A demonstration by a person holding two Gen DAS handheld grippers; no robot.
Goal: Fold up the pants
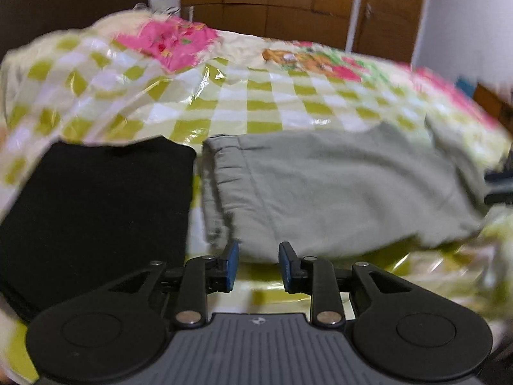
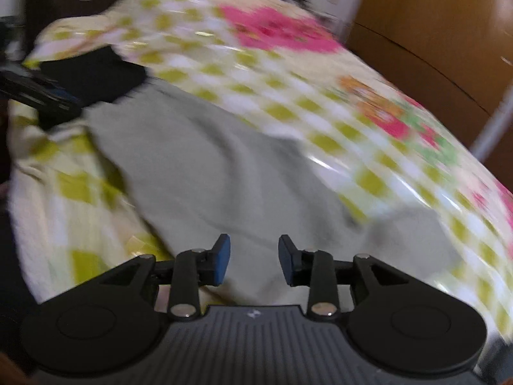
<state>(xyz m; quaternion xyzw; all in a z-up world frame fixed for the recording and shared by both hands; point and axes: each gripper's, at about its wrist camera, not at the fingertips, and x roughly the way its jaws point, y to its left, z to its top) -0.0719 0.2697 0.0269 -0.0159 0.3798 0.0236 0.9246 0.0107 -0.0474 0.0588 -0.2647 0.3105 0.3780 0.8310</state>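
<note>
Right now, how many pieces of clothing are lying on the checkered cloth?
2. The grey-green pants lie just ahead of the open left gripper. A folded black garment sits beside their waistband end. More could be hidden outside the views.

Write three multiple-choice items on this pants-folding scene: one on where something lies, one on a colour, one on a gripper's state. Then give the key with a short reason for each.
1. In the left wrist view, where does the black folded garment lie relative to the grey-green pants?
A. To their left
B. On top of them
C. To their right

2. What colour are the squares on the checked table cover?
A. Blue and red
B. Yellow-green and white
C. Black and orange

3. How is the left gripper?
A. Shut on the pants
B. Shut on the black garment
C. Open, holding nothing

Key: 1 A, a strip of cover separates them. 2 B, the checks show it. 3 C, cover and cloth edge show between its blue pads.
</note>
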